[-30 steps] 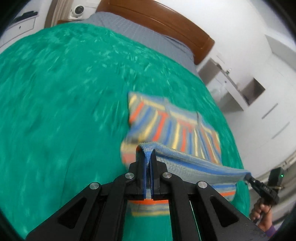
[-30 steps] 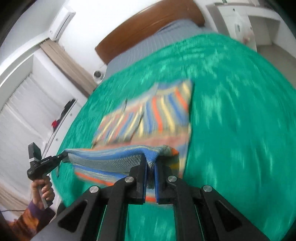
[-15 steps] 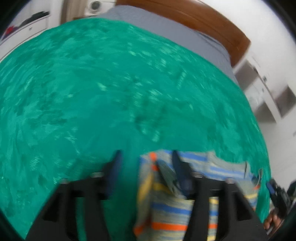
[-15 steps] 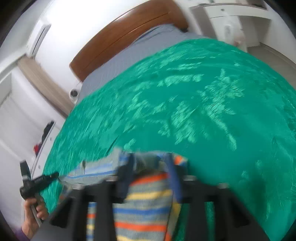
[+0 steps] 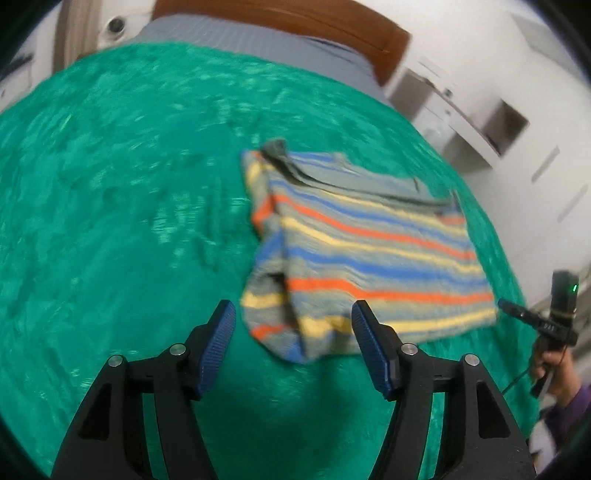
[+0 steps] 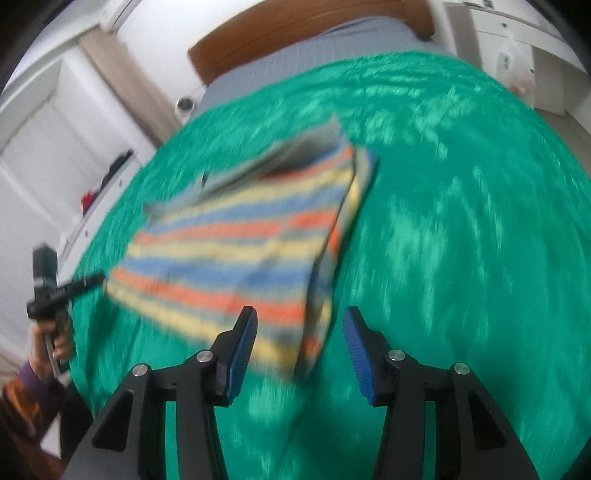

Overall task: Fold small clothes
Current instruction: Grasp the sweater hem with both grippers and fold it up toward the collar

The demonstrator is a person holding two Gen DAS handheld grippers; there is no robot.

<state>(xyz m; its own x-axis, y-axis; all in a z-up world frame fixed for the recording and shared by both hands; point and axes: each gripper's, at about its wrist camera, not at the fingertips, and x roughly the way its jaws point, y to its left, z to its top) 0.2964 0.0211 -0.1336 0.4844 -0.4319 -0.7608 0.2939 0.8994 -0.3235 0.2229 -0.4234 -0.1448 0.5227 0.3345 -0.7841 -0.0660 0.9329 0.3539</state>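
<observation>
A striped garment (image 5: 369, 258), with bands of blue, orange, yellow and grey, lies folded flat on the green blanket (image 5: 110, 184). My left gripper (image 5: 293, 308) stands open just above its near left corner, and the pads do not touch the cloth. In the right wrist view the same garment (image 6: 240, 251) lies blurred ahead, and my right gripper (image 6: 300, 314) is open over its near right corner. Each view shows the other gripper held in a hand at the garment's far side: the right one (image 5: 532, 317) and the left one (image 6: 74, 286).
The green blanket (image 6: 461, 221) covers most of the bed, with grey sheet and a wooden headboard (image 5: 295, 22) beyond. White cabinets (image 5: 480, 122) stand to the right of the bed. A small round camera (image 5: 116, 25) sits at the back left.
Both grippers held a lifted edge of the garment, carried it forward over the rest, let go and pulled back. The garment now lies folded and the jaws stand apart.
</observation>
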